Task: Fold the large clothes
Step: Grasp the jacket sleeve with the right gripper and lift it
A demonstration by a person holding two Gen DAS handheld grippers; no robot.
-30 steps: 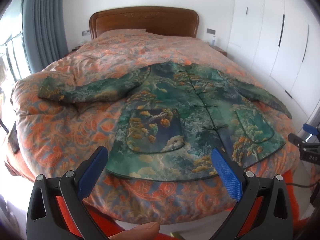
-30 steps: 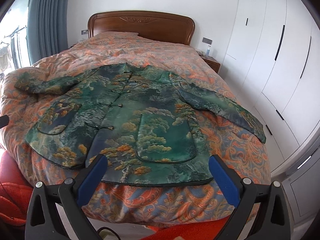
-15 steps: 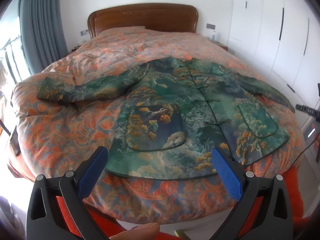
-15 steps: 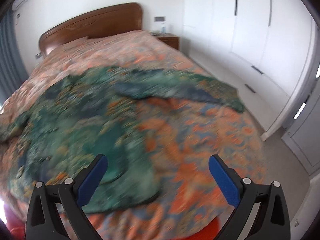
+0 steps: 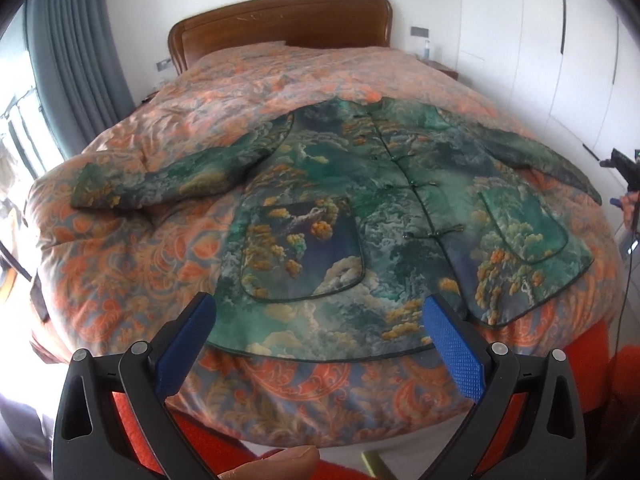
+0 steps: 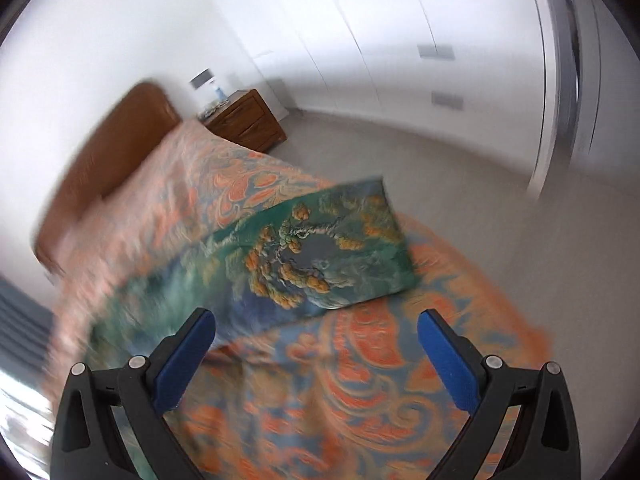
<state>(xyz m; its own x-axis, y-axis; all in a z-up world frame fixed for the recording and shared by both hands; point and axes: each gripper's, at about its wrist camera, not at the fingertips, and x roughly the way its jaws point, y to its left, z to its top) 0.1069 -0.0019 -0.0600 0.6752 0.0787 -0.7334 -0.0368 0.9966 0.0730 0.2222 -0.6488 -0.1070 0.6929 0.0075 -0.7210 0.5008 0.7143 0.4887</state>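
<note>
A green patterned jacket (image 5: 400, 208) lies flat and buttoned on the orange floral quilt (image 5: 132, 264), sleeves spread left and right. My left gripper (image 5: 318, 316) is open and empty, hovering over the jacket's bottom hem at the foot of the bed. My right gripper (image 6: 316, 330) is open and empty, above the quilt just short of the cuff end of the jacket's right sleeve (image 6: 320, 248). The right gripper also shows at the far right edge of the left wrist view (image 5: 624, 168). The right wrist view is motion-blurred.
A wooden headboard (image 5: 280, 16) stands at the far end of the bed. A wooden nightstand (image 6: 244, 120) sits beside it. White wardrobe doors (image 5: 560, 40) line the right wall. Grey curtains (image 5: 76, 48) hang on the left. Pale floor (image 6: 460, 184) runs along the bed's right side.
My right gripper swung from the foot of the bed around to the right side, now facing the sleeve cuff. My left gripper moved slightly closer over the hem.
</note>
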